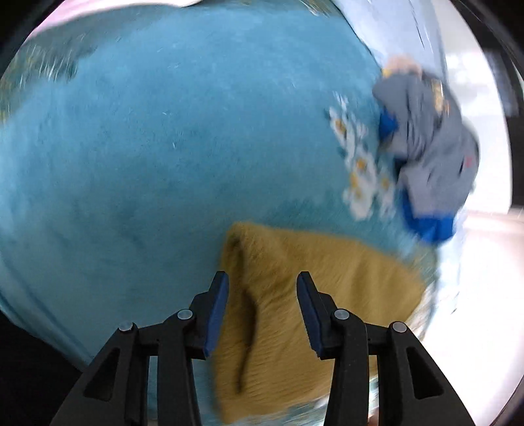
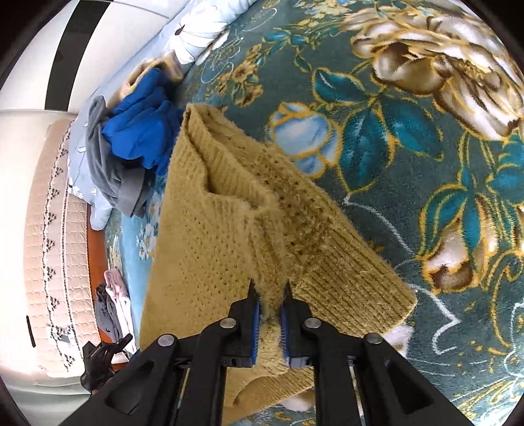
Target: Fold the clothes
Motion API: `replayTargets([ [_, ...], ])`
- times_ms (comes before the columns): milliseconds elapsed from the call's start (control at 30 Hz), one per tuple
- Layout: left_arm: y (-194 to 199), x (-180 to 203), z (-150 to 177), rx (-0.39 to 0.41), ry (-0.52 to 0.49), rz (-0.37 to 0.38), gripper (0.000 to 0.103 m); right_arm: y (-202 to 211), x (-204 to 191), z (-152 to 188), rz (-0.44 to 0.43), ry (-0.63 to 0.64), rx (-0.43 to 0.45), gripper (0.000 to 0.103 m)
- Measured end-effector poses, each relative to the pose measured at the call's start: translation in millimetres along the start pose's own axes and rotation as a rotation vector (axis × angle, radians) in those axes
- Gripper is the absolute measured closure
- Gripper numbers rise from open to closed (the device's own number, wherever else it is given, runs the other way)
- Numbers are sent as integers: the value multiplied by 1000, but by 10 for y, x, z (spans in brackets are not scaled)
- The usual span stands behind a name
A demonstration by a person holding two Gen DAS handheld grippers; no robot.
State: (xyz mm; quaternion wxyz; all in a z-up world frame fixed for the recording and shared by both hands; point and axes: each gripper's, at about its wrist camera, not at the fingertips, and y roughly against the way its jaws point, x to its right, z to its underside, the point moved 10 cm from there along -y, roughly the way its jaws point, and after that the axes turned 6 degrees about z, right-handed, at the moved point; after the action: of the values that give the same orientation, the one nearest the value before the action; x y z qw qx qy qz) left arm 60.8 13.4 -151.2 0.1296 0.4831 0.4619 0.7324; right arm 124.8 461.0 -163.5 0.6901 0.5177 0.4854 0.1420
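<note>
A mustard knitted sweater (image 2: 216, 229) lies partly folded on a teal floral blanket (image 2: 409, 183). My right gripper (image 2: 270, 291) is shut on a fold of the sweater near its ribbed edge and lifts it off the blanket. In the left wrist view the sweater (image 1: 294, 295) lies flat under my left gripper (image 1: 262, 278), which is open and empty just above it. This view is blurred by motion.
A heap of blue and grey clothes (image 2: 131, 144) lies at the blanket's edge beyond the sweater, and also shows in the left wrist view (image 1: 429, 147). A white pillow (image 2: 203, 29) lies further back. Pink and grey garments (image 2: 111, 301) sit by the wooden bed edge. My left gripper (image 2: 101, 357) shows at lower left.
</note>
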Motion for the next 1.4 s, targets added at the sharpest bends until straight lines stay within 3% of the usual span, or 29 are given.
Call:
replayTargets([
  [133, -104, 7, -71, 13, 41, 38, 60, -29, -5, 57, -23, -13, -4, 88],
  [200, -180, -9, -79, 6, 50, 40, 70, -36, -5, 111, -28, -10, -10, 79],
  [267, -267, -78, -67, -3, 74, 37, 74, -61, -20, 176, -28, -8, -15, 67],
  [367, -320, -111, -67, -7, 126, 66, 74, -113, -56, 274, -25, -3, -19, 66],
  [500, -368, -45, -65, -12, 106, 74, 74, -182, -105, 404, -22, 4, -26, 66],
  [600, -393, -15, -62, -8, 82, 63, 74, -206, -164, 493, -36, 10, -29, 85],
  [700, -372, -25, -40, -9, 66, 61, 74, 53, -434, 491, -214, 28, -22, 89],
  [767, -338, -7, -22, -12, 58, 74, 74, 437, -630, 455, -459, 40, 28, 90],
  [800, -319, 2, -13, -14, 54, 82, 74, 610, -666, 436, -534, 53, 56, 90],
  [833, -303, 12, -4, -15, 50, 90, 74, 618, -591, 430, -493, 67, 62, 90],
  [967, -326, 40, 48, -42, 44, 104, 74, 115, 21, 528, -98, 54, -57, 90],
  [1100, -398, 18, 100, -72, 49, 85, 74, -81, 190, 559, -90, -37, -46, 90],
  [1300, -426, -21, 82, -67, 67, 78, 74, -52, 179, 558, -91, -39, -45, 86],
  [1333, -432, -13, 77, -65, 62, 77, 74, -60, 172, 581, -90, -38, -53, 83],
  [1400, -445, 8, 81, -68, 39, 67, 74, -87, 153, 640, -98, -34, -71, 62],
])
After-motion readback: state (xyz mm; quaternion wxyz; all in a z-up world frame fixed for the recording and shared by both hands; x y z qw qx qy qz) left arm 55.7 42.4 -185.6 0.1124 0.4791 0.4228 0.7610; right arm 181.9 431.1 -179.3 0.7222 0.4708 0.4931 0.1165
